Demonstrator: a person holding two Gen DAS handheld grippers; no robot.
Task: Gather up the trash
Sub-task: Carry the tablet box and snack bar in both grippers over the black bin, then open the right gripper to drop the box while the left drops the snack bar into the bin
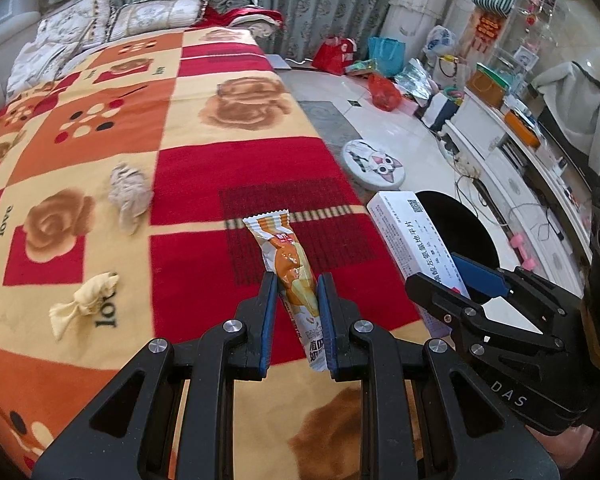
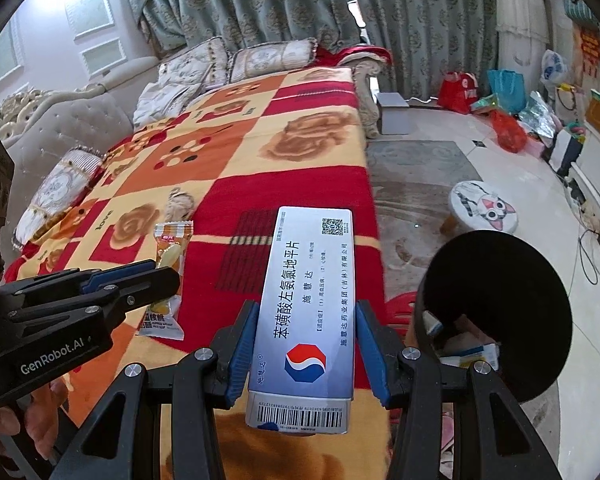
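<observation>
Left wrist: left gripper (image 1: 296, 284) clamped on orange snack wrapper (image 1: 290, 264) above the blanket (image 1: 188, 128), crumpled tissue (image 1: 129, 196) lying on it; right wrist: right gripper (image 2: 307, 312) clamped on white medicine box (image 2: 308, 312), just beside black trash bin (image 2: 496, 312).

We read "苯磺酸左氨氯地平片" and "施慧达" on the white medicine box (image 2: 306, 320), which also carries a QR code near its far end and a barcode at its near end, its digits too small for us. We read "GenRobot.AI" on the left gripper (image 2: 156, 276), "DAS" on the right gripper (image 1: 466, 284), and "love" on the blanket (image 1: 100, 184). The snack wrapper (image 1: 290, 268) bears Chinese characters we cannot make out.
</observation>
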